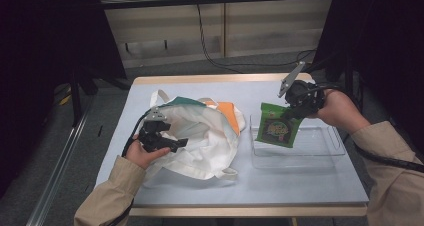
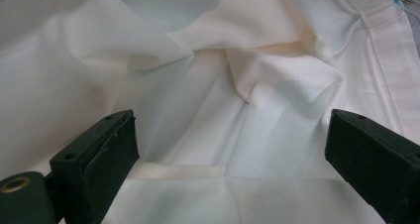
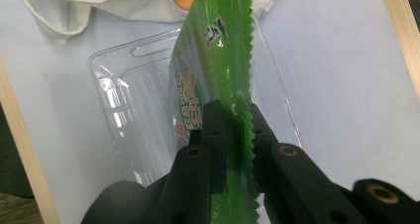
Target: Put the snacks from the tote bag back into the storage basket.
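Green snack packet [image 1: 277, 126], just one, is clenched by its serrated edge in your right gripper [image 3: 236, 130], hanging below it over the single clear tray [image 1: 320, 148]; its label's half hidden. Your left gripper [image 2: 230, 149] is spread wide inside one white bag [image 1: 210, 136], gripping nothing.

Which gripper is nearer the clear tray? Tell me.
Right. The right gripper hangs over the clear tray, shut on the green packet. The left gripper is farther off, open inside the white bag.
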Available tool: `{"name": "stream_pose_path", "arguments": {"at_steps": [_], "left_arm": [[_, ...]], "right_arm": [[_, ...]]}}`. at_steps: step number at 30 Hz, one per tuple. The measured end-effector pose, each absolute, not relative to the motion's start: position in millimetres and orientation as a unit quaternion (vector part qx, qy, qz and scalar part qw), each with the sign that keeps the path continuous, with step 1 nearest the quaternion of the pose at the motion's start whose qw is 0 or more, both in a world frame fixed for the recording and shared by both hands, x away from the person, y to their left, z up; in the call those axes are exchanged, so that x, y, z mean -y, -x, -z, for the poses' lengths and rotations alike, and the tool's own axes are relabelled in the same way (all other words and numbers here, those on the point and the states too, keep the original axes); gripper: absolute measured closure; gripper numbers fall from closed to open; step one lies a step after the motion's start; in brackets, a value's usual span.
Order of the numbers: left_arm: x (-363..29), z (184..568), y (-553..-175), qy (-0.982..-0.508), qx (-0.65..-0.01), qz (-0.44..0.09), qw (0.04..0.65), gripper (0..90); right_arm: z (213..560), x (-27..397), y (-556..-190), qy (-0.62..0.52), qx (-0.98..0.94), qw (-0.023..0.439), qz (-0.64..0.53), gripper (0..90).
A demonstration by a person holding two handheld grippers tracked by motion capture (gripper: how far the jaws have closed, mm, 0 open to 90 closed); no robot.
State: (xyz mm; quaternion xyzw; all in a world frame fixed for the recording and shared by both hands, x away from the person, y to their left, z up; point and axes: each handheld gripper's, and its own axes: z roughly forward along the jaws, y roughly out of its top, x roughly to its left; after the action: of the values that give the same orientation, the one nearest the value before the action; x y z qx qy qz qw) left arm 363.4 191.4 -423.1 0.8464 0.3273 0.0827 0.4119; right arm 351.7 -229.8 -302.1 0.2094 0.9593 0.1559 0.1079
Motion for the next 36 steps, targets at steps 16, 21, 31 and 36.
{"name": "stream_pose_path", "arguments": {"at_steps": [16,21,31,36], "left_arm": [[-189,424,-363,-0.847,-0.327,-0.083,0.411,6.2],[-189,424,-364,-0.849,-0.324,-0.082,0.41,6.2],[-190,425,-365,-0.848,-0.327,-0.083,0.41,6.2],[-188,425,-366,-0.847,-0.327,-0.083,0.41,6.2]], "right_arm": [[312,238,-366,-0.218,-0.956,0.118,-0.158,83.7],[318,239,-370,-0.216,-0.957,0.116,-0.154,83.6],[325,234,-382,-0.205,-0.96,0.117,-0.153,83.5],[330,231,-388,-0.193,-0.963,0.113,-0.151,83.4]]}}
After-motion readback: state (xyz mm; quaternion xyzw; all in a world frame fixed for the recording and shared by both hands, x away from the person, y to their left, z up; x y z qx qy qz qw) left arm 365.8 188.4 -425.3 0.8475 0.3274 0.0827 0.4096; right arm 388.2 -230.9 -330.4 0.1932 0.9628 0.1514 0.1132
